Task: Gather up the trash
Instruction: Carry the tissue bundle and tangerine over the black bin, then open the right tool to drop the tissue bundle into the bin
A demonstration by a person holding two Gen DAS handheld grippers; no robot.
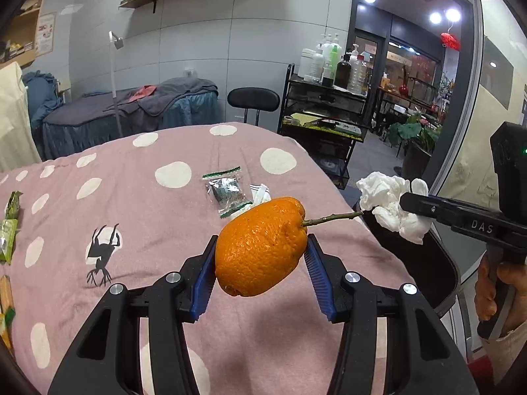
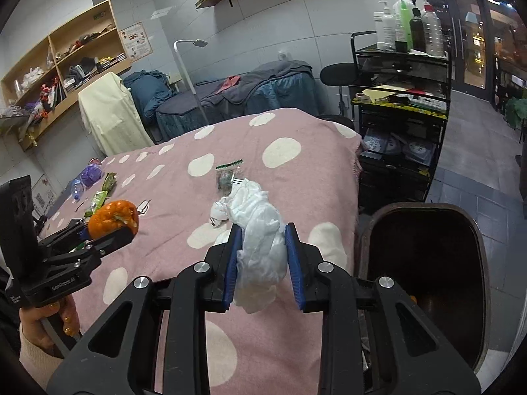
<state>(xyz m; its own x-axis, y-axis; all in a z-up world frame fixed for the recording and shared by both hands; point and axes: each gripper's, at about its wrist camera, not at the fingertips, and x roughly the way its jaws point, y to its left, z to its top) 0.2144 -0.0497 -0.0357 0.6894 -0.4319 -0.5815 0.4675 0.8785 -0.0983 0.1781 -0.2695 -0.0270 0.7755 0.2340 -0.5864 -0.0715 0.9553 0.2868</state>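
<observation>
While you carry both loads clear of the bed, your left tool point(image 1: 262, 256) clamps the orange fruit point(image 1: 262, 247) across its middle between the blue pads, its stem pointing toward your right side, so it hangs secure above the pink spotted blanket point(image 1: 148, 204). Your right tool point(image 2: 262, 256) is clenched tight on a crumpled white tissue point(image 2: 260, 247), squeezed thin because it is soft. Just to the right of that tool, beside the bed's edge, stands the dark bin point(image 2: 428, 263), mouth open and low, which is probably why you hold both items up and aimed that way. Farther out on the blanket lie a clear snack wrapper point(image 2: 227, 177) with green edges, and at the left green wrappers point(image 2: 102, 197) and a plastic bottle point(image 2: 82, 181), still to be gathered. Beyond stand a black trolley point(image 2: 400, 98) of bottles and another bed point(image 2: 237, 95).
</observation>
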